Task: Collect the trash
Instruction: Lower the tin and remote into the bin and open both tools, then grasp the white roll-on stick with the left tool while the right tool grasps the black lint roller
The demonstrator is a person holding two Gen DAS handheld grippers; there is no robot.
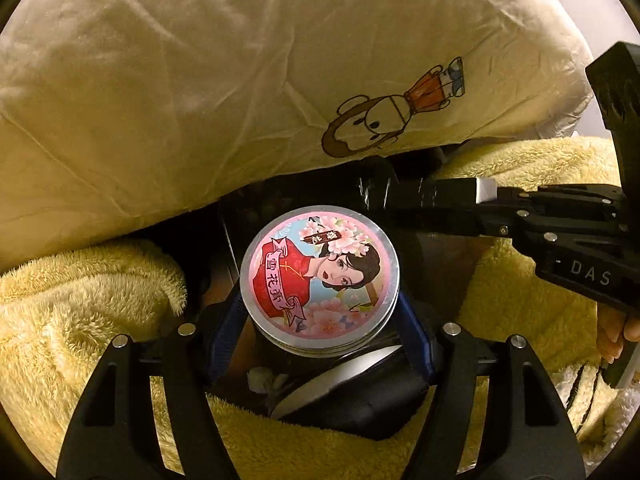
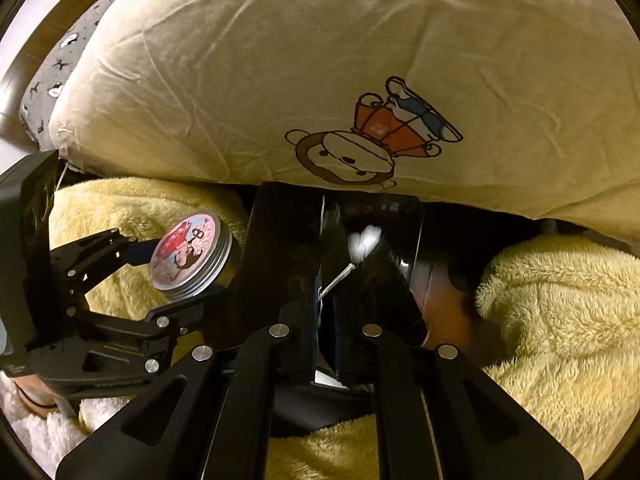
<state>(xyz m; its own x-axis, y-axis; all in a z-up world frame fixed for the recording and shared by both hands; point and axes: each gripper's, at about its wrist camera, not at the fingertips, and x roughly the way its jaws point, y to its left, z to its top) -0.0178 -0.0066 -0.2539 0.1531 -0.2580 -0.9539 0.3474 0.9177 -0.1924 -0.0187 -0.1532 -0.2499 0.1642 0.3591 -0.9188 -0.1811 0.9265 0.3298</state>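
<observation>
My left gripper [image 1: 320, 316] is shut on a round silver tin [image 1: 320, 276] with a pink lid showing a woman in red. It holds the tin over the mouth of a black trash bag [image 1: 360, 400]. The tin [image 2: 190, 256] and the left gripper [image 2: 176, 280] also show at the left of the right wrist view. My right gripper [image 2: 326, 304] is shut on the edge of the black bag [image 2: 280, 248] and holds it open. White crumpled paper [image 2: 364, 242] lies inside the bag. The right gripper [image 1: 384, 192] reaches in from the right in the left wrist view.
A large cream pillow [image 1: 200, 80] with a cartoon figure lies just behind the bag. A fluffy yellow blanket [image 1: 80, 320] surrounds the bag on both sides and in front [image 2: 560, 320]. A grey patterned pillow [image 2: 60, 72] sits at the far left.
</observation>
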